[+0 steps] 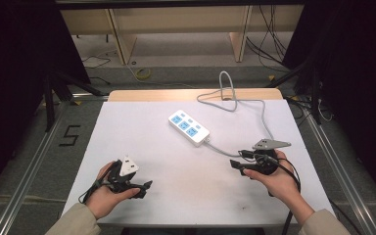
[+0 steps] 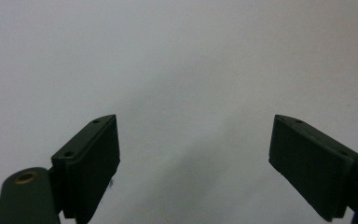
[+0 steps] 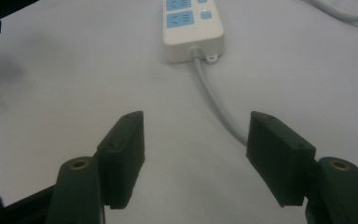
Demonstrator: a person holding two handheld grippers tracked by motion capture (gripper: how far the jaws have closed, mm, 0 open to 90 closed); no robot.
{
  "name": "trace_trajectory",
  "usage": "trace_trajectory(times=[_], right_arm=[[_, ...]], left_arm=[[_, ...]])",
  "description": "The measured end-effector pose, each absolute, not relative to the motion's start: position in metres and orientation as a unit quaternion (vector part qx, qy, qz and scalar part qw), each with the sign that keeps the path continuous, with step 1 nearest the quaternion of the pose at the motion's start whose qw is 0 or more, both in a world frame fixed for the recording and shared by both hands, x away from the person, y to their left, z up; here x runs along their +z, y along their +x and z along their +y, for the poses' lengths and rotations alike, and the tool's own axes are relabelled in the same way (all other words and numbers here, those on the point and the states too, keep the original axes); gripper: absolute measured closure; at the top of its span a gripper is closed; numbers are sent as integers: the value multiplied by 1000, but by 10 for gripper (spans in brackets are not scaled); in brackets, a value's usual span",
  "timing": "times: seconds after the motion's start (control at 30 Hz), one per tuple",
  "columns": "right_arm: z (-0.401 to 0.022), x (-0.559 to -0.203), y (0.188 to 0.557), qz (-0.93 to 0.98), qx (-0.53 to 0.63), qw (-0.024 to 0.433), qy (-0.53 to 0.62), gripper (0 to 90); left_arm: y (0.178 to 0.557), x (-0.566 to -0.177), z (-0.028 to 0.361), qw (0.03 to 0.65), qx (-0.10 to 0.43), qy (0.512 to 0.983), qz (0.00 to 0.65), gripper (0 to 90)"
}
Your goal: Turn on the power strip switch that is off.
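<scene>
The left black two-jaw gripper (image 1: 144, 188) is held in the person's left hand (image 1: 105, 193) near the table's near-left corner; in the left gripper view its jaws are seen spread wide with nothing between them, above bare white surface. The right black two-jaw gripper (image 1: 235, 165), topped by a grey three-cornered plate (image 1: 270, 144), is held in the right hand (image 1: 279, 181) at the near right, its jaws pointed left. In the right gripper view these jaws are likewise spread wide and empty. A white rectangular power strip with blue sockets (image 1: 189, 127) is laid diagonally at the centre of the white table (image 1: 186, 191), well apart from both grippers. Its grey cable (image 1: 254, 105) is run from the strip's near-right end, past the right gripper, and looped toward the far edge.
</scene>
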State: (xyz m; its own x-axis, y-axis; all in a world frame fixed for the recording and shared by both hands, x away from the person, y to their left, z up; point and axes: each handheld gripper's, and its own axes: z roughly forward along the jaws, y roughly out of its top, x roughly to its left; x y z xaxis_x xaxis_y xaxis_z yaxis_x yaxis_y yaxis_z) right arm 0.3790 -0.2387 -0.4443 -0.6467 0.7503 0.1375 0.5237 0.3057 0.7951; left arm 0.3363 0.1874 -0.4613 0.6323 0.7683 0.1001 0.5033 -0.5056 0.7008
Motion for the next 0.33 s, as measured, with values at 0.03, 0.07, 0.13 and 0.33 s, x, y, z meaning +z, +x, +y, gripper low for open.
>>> trace_trajectory(times=[0.03,0.07,0.13,0.33], right_arm=[[-239,-444,377,797,434,131,399,368],[-240,-444,376,797,434,131,398,365],[-241,-445,374,796,437,132,397,353],[-241,-444,370,795,442,135,393,333]], left_arm=[[336,-461,187,324,204,843,377,160],[336,-461,187,324,204,843,377,161],[337,-461,187,322,203,843,379,160],[336,-461,182,328,198,843,377,160]])
